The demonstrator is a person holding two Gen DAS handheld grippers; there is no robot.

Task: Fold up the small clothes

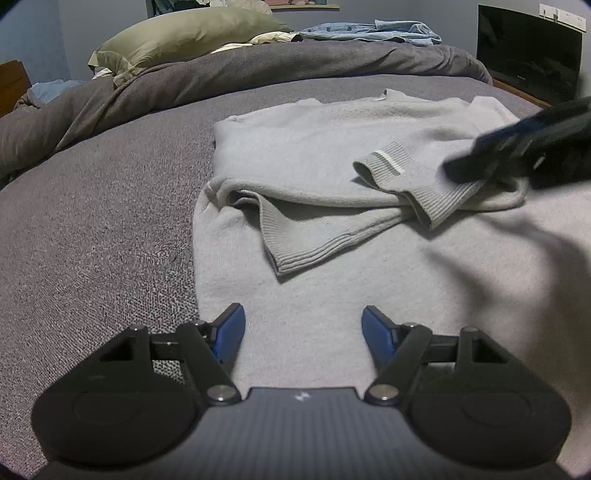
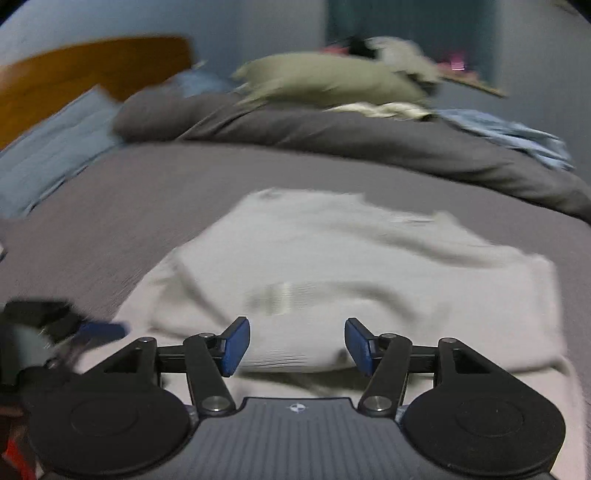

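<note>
A light grey knit sweater (image 1: 314, 147) lies on the grey bed cover, its sleeves folded in across the body; one ribbed cuff (image 1: 391, 166) rests on top. My left gripper (image 1: 303, 332) is open and empty, low over the sweater's near part. My right gripper (image 2: 297, 343) is open and empty above the sweater (image 2: 351, 258); its view is blurred by motion. In the left wrist view the right gripper (image 1: 524, 144) shows as a dark blurred shape just over the cuff. The left gripper (image 2: 96, 332) shows blurred at the lower left of the right wrist view.
The grey bed cover (image 1: 92, 221) spreads to the left. A bunched dark duvet (image 1: 258, 70), an olive pillow (image 1: 184, 33) and blue clothes (image 1: 369, 31) lie at the back. A black screen (image 1: 528, 55) stands at the back right, a wooden headboard (image 2: 74, 70) behind.
</note>
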